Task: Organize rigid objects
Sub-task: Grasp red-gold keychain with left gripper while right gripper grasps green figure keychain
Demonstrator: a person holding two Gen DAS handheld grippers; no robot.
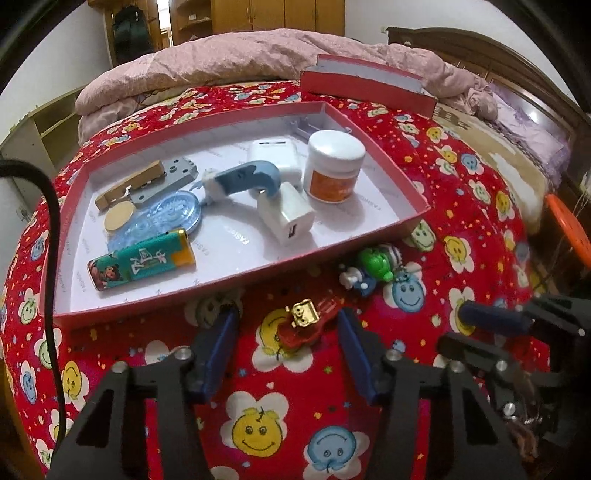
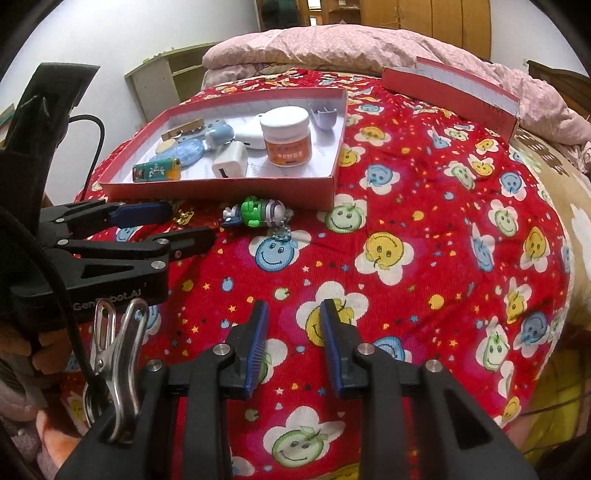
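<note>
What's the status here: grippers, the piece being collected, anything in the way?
Left gripper open around red-and-gold trinket. Right gripper open, empty. Green toy keychain beside it outside the red box. Nothing blocking.

Spread across the bed, a red smiley-flower sheet (image 2: pixel 424 192) — behind it a bunched pink quilt (image 1: pixel 236 62). Beyond that, wooden cabinets (image 1: pixel 280 14) along the wall — and to the right, a dark wooden headboard (image 1: pixel 491 51).
</note>
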